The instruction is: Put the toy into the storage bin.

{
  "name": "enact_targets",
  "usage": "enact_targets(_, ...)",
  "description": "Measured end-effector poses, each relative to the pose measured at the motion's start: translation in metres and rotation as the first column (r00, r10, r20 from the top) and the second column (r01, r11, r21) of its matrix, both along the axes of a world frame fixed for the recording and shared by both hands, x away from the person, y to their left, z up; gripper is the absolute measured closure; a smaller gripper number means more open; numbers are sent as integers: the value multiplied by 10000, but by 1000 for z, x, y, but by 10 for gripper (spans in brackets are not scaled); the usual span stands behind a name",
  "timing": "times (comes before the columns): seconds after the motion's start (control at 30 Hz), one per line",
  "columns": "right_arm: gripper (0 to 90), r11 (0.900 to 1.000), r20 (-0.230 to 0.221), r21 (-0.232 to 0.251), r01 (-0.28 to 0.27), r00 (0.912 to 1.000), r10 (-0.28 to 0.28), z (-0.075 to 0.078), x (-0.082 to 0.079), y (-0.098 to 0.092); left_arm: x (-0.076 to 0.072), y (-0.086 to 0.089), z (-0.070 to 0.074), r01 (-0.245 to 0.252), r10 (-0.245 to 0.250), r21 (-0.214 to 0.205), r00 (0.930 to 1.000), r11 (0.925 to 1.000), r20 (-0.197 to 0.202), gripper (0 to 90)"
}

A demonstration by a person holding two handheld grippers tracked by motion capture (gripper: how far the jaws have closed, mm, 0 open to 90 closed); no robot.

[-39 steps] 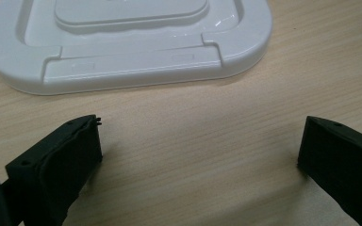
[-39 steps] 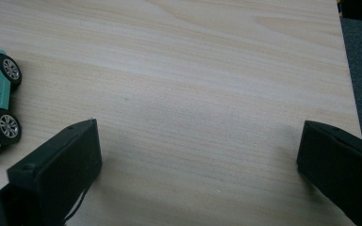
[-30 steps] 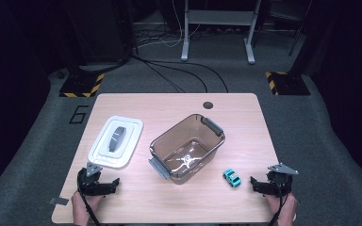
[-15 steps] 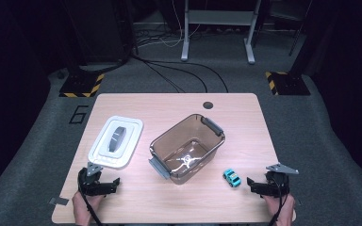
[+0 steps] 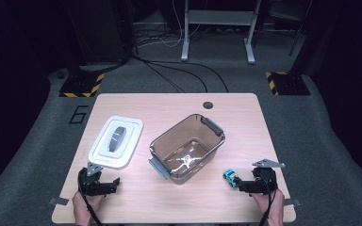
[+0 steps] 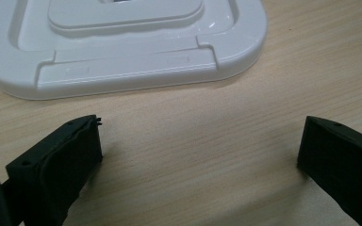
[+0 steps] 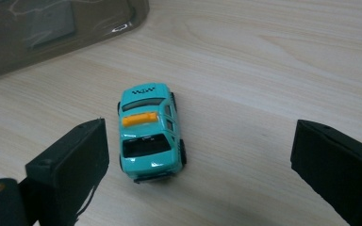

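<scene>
1 glossy teal toy car (image 7: 149, 133), woodgrain table (image 7: 264, 70)

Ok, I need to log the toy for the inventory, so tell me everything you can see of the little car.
The toy car is a small turquoise taxi, plastic or painted metal by its gloss, with an orange roof sign, dark windows, black wheels and a checkered mark on one end. It stands upright on its wheels on the wooden table, right of the clear brown bin and apart from it. It sits between the open jaws of the right hand-held gripper, nearer one jaw; nothing grips it.
</scene>
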State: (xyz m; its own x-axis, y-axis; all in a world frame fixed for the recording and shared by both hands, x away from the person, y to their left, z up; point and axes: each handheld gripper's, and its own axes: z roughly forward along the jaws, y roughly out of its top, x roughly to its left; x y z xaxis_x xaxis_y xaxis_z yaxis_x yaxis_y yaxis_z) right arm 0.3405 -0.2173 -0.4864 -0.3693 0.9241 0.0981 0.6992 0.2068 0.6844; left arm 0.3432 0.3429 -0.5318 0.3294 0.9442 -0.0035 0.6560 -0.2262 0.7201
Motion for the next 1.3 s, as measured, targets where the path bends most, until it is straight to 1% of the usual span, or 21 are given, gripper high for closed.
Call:
enact_targets(0.03, 44, 10000, 14, -6, -87, 10000, 87, -1, 1, 5, 0, 0, 0, -1, 1, 1, 10000, 10000, 0, 0)
enact_targets(0.17, 48, 9999, 31, -21, -157, 9999, 158, -1, 3, 10, 0, 0, 0, -1, 1, 0, 10000, 10000, 4, 0)
enact_targets(0.3, 72, 9994, 146, -140, -332, 9993, 334, -4, 5, 18, 0, 0, 0, -6, 6, -2, 10000, 10000, 6, 0)
enact_targets(0.33, 80, 9992, 92, -151, -375, 9993, 376, -7, 6, 22, 0, 0, 0, -7, 7, 3, 10000, 10000, 17, 0)
enact_targets(0.37, 80, 9992, 92, -151, -375, 9993, 376, -7, 6, 22, 0, 0, 0, -7, 7, 3, 10000, 10000, 17, 0)
enact_targets(0.43, 107, 9983, 138, -251, -529, 9985, 533, -9, 8, 25, 0, 0, 0, -11, 11, -10, 10000, 10000, 47, 1)
enact_targets(0.5, 143, 9980, 170, -273, -568, 9982, 573, -12, 10, 28, 0, 0, 0, -8, 8, -14, 10000, 10000, 47, 1)
enact_targets(0.53, 158, 9975, 142, -365, -609, 9980, 614, -13, 11, 29, 0, -1, 0, -4, 5, -20, 10000, 10000, 45, 1)
enact_targets(0.6, 235, 9972, 176, -401, -627, 9978, 634, -18, 11, 31, 0, -1, 0, -1, 1, -11, 10000, 10000, 43, 1)
enact_targets(0.63, 235, 9972, 176, -401, -627, 9978, 634, -18, 11, 31, 0, -1, 0, -1, 1, -11, 10000, 10000, 43, 1)
enact_targets(0.67, 290, 9962, 269, -464, -731, 9969, 744, -20, 10, 31, 0, -1, -1, -24, 24, -18, 10000, 10000, 87, 1)
enact_targets(0.73, 309, 9960, 314, -525, -718, 9968, 735, -21, 10, 31, 0, -1, -1, -21, 22, -20, 10000, 10000, 90, 1)
enact_targets(0.87, 397, 9944, 451, -569, -890, 9948, 916, -23, 8, 31, -1, -1, -1, -18, 18, -11, 10000, 10000, 87, 1)
enact_targets(0.9, 397, 9944, 451, -569, -890, 9948, 916, -23, 8, 31, -1, -1, -1, -18, 18, -11, 10000, 10000, 87, 2)
enact_targets(0.93, 419, 9935, 506, -570, -990, 9935, 1019, -23, 8, 32, -1, -1, 0, 38, -38, -4, 10000, 10000, 16, 2)
enact_targets(0.97, 421, 9939, 444, -569, -947, 9943, 973, -24, 8, 32, -1, -1, 0, 44, -44, -3, 10000, 10000, 13, 2)
enact_targets(1.1, 453, 9924, 572, -649, -1042, 9925, 1079, -25, 7, 32, -1, -1, 0, 47, -47, -4, 10000, 10000, 20, 2)
enact_targets(1.2, 464, 9920, 561, -647, -1081, 9922, 1117, -27, 7, 31, -1, -1, 0, 31, -31, 6, 10000, 10000, 29, 2)
enact_targets(1.23, 471, 9923, 516, -605, -1085, 9924, 1116, -28, 6, 31, -1, -1, 0, 43, -43, 55, 10000, 10000, 30, 2)
enact_targets(1.27, 503, 9921, 540, -537, -1136, 9917, 1165, -29, 5, 31, -1, -1, 0, 26, -26, 39, 10000, 10000, 38, 3)
enact_targets(1.3, 503, 9921, 540, -537, -1136, 9917, 1165, -29, 5, 31, -1, -1, 0, 26, -26, 39, 10000, 10000, 38, 3)
